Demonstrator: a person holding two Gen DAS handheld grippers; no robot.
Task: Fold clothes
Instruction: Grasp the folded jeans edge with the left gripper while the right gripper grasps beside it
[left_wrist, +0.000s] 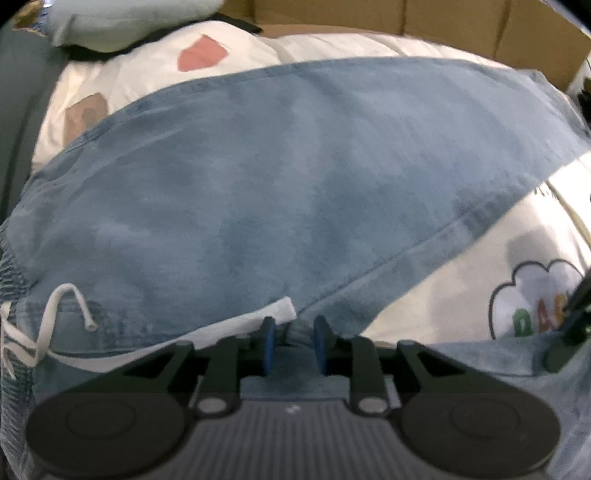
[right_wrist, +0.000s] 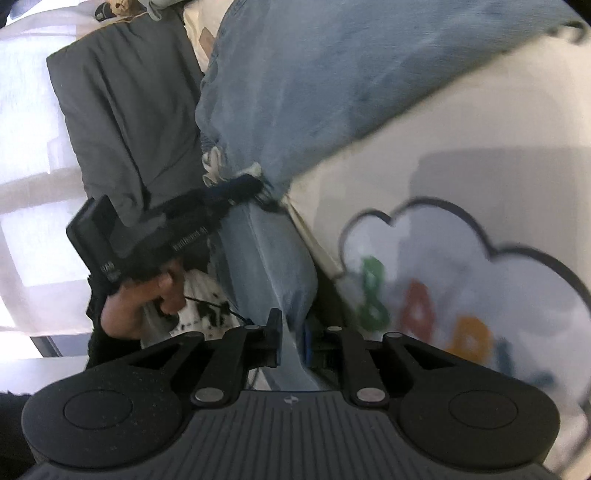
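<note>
Bedding printed with cartoon shapes (left_wrist: 424, 299) fills most of both wrist views, a white cover with a cloud outline and coloured letters (right_wrist: 461, 295). Across that bedding lies a pair of faded blue denim trousers (left_wrist: 280, 184), spread flat with a stitched hem running along the side nearest the cloud print. A white drawstring (left_wrist: 48, 325) curls off the gathered waistband at the trousers' left end. Beyond the trousers sits a brown cardboard box (left_wrist: 443, 22), and a grey quilted blanket (right_wrist: 125, 122) is bunched beside the waistband.

Left hand-held gripper (left_wrist: 294, 345) sits at the near edge of the trousers, its blue pads (left_wrist: 268, 343) drawn close around a fold of denim and white pocket lining. In the right wrist view the same tool appears as a dark, blurred shape held by the person's hand (right_wrist: 136, 299) at the waistband.

Right hand-held gripper (right_wrist: 293, 341) pinches a narrow ridge of the blue denim lifted off the bedding, the cloth running straight between its two pads, just beside the cloud print.
</note>
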